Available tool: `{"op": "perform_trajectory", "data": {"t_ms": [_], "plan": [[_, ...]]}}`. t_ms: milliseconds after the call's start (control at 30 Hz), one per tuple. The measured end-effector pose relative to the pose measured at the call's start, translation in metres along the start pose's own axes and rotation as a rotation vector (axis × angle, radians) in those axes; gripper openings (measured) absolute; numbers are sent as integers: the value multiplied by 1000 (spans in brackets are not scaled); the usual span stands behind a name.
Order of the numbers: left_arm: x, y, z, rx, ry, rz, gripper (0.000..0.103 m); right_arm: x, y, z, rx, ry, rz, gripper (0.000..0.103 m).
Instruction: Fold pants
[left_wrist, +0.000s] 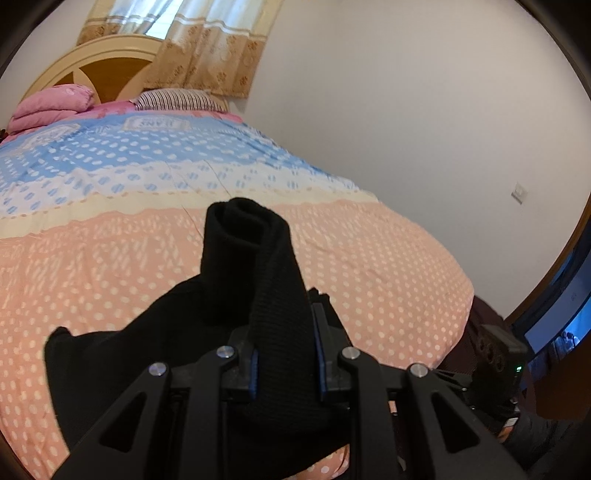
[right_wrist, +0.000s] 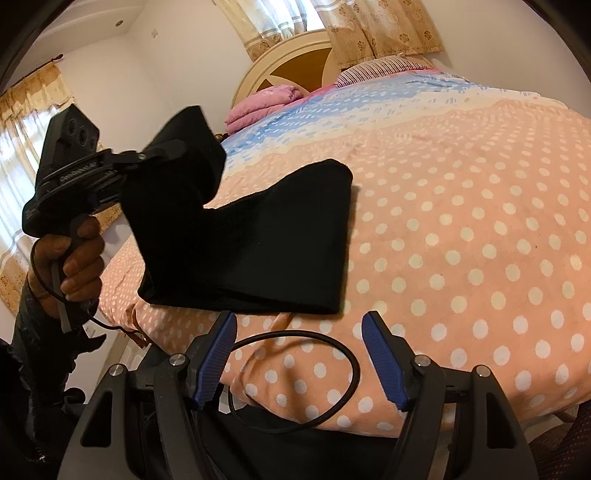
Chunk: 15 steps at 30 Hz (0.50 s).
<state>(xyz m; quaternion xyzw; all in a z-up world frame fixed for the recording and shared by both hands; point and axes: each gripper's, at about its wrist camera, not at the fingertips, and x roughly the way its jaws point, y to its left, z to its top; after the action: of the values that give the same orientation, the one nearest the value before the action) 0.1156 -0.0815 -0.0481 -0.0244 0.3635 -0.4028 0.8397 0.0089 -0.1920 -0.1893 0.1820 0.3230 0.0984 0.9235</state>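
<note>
The black pants (right_wrist: 266, 243) lie partly folded on the bed's near left part, one end lifted off the quilt. My left gripper (left_wrist: 284, 354) is shut on that lifted end; the black knit fabric (left_wrist: 255, 266) stands up between its blue pads. In the right wrist view the left gripper (right_wrist: 162, 151) is held up at the left by a hand, with cloth hanging from it. My right gripper (right_wrist: 299, 332) is open and empty, just in front of the pants' near edge, above the quilt.
The bed has a peach, white and blue dotted quilt (right_wrist: 461, 206). A folded pink blanket (right_wrist: 266, 101) and a striped pillow (left_wrist: 177, 99) lie at the headboard (right_wrist: 295, 62). A black cable (right_wrist: 295, 380) loops below the right gripper. A wall (left_wrist: 406, 110) runs along the bed's right side.
</note>
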Motion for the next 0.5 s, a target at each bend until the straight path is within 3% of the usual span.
{"op": "perform_trajectory", "data": {"t_ms": [500], "plan": [[56, -20, -15, 37, 112, 38, 23, 3, -10, -1, 55, -11, -11, 71]]}}
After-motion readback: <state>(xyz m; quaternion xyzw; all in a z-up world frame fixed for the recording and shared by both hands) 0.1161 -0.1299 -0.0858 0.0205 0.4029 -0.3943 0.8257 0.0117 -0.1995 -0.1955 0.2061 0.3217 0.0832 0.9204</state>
